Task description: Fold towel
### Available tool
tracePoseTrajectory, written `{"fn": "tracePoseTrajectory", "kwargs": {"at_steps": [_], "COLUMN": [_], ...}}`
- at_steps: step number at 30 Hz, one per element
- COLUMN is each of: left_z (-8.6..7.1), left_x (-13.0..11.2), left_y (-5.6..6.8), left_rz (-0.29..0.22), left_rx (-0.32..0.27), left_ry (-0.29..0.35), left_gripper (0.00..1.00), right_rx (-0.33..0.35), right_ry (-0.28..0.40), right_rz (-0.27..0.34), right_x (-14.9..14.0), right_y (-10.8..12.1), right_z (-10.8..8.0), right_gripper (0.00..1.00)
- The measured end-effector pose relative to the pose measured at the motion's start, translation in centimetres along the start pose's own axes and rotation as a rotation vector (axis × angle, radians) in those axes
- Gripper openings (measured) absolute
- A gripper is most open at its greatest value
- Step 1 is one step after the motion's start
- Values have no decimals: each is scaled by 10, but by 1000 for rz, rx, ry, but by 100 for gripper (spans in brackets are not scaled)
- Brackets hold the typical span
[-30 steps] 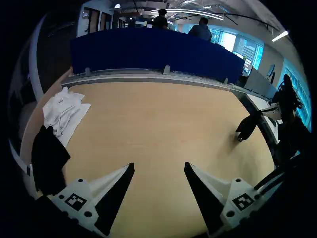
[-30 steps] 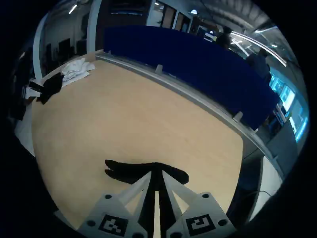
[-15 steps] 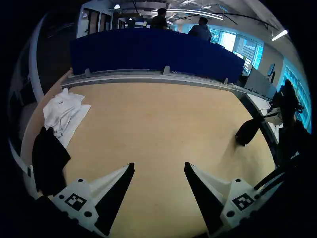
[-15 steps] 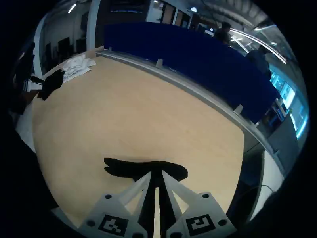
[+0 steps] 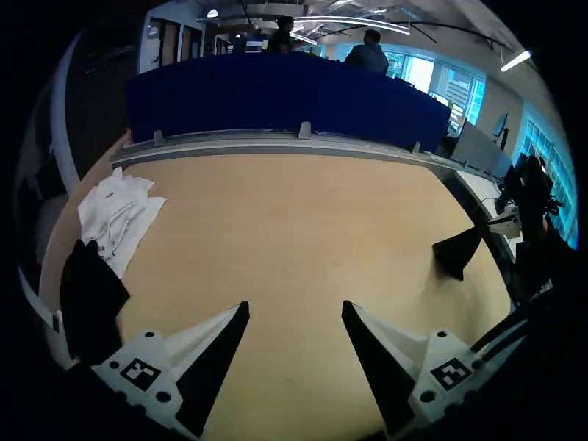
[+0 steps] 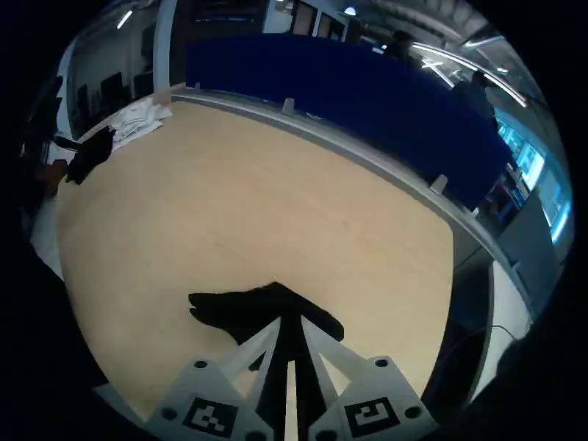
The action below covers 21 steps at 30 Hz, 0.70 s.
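Note:
A black towel point(image 6: 246, 309) lies partly on the light wooden table point(image 6: 220, 206), and my right gripper point(image 6: 290, 325) is shut on its near edge. In the left gripper view that same black towel point(image 5: 456, 253) hangs as a dark triangle from the right gripper point(image 5: 506, 223) at the table's point(image 5: 294, 220) right edge. My left gripper point(image 5: 294, 305) stands open low over the near part of the table, with nothing between its fingers.
A white garment point(image 5: 117, 209) and a black cloth point(image 5: 88, 294) lie at the table's left end, also seen as the white garment point(image 6: 140, 117) and black cloth point(image 6: 88, 154). A blue partition point(image 5: 287, 92) runs along the far edge, with people behind it.
The right gripper has drawn the black towel up and together, so it went from a flat strip to a peaked bunch at the fingers. The left gripper has barely moved.

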<state>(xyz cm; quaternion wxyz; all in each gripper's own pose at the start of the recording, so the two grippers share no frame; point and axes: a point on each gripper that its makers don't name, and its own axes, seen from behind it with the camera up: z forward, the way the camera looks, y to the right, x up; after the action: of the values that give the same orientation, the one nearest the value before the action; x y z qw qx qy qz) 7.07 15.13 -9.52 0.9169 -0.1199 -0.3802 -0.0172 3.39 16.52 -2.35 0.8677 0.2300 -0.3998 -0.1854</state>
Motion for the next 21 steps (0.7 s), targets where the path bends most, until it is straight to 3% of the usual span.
{"fn": "tracePoseTrajectory", "kwargs": {"at_steps": [8,21], "left_z": [0,-1], "left_x": [2,3], "left_y": [1,-2], "left_rz": [-1,-11], "left_rx": [0,8], "left_ry": [5,11], "left_gripper": [93,94], "right_rx": [-5,-30], "right_ry": [20,85], "right_rz": [-15,-48], "right_x": [13,61], "right_y": [2,16], "right_z": [0,-3], "right_gripper": [4,4]}}
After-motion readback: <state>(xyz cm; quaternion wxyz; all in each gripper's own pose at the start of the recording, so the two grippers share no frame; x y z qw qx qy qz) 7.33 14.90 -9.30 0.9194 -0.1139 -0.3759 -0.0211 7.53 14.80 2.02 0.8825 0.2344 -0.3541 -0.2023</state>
